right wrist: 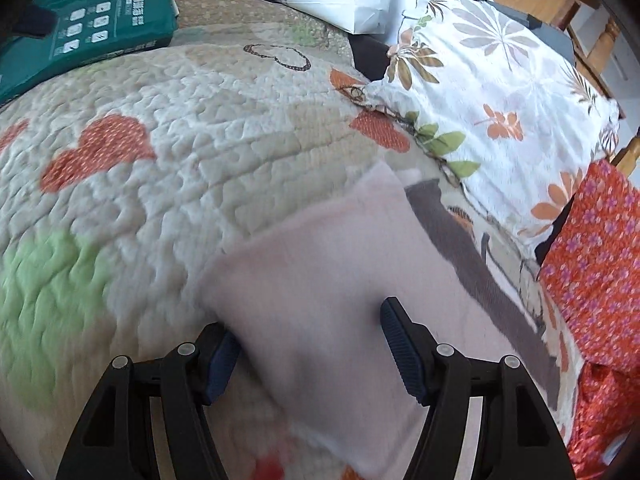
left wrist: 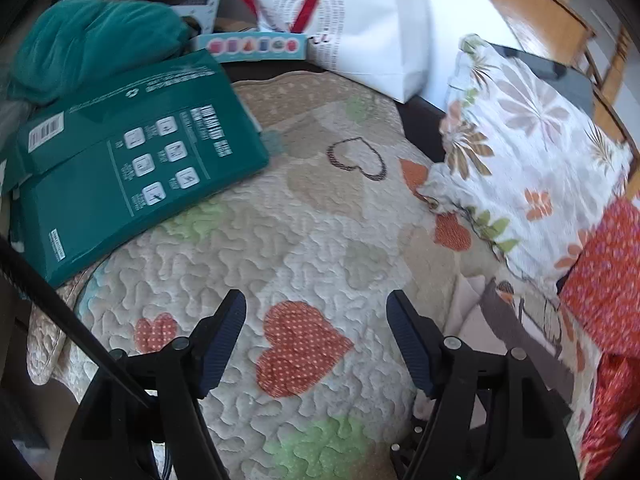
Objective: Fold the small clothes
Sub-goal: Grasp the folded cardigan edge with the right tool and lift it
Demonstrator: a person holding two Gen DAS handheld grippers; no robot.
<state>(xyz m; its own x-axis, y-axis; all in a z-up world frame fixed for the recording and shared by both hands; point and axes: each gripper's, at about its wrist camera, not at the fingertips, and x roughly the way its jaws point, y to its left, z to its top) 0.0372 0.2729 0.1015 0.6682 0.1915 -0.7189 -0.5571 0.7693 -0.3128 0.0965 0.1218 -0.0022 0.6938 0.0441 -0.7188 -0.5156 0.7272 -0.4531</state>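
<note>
Surface: a quilted bed cover (left wrist: 304, 240) with heart patches, cream ground, orange and green appliqué; it serves as the folding area.
Task item: a small pale pink garment (right wrist: 320, 280), lying on the quilt at its right side, blurred in the right wrist view; only a pale edge (left wrist: 468, 300) shows in the left wrist view.
Right hand-held gripper (right wrist: 310, 348): fingers spread wide, the pink cloth lying between and over them, the left pad partly hidden under the fabric; nothing pinched.
Left hand-held gripper (left wrist: 316, 340): fingers spread, empty, hovering above an orange dotted heart, apart from the garment.
Risk, grip: the right fingers may close on one thin layer only, or catch the quilt along with it, since cloth and cover lie flat together.
Risk, fold: with the left side well off the garment, a one-sided lift would likely drag or skew it instead of folding squarely.
Risk, sight: motion blur hides the garment's edges; I cannot tell which hem is nearest the fingers.
Obstruction, right: a floral pillow (right wrist: 500, 92) and an orange flowered cloth (right wrist: 600, 260) crowd the garment's far edge, with a brown-printed fabric (right wrist: 472, 248) touching or underlying it; these could be swept up.
Obstruction, left: a green flat package (left wrist: 132, 168) rests on the quilt, narrowing free space.
Further back: a teal bundle (left wrist: 92, 44), a white paper bag (left wrist: 360, 32), wooden furniture (left wrist: 540, 12).
</note>
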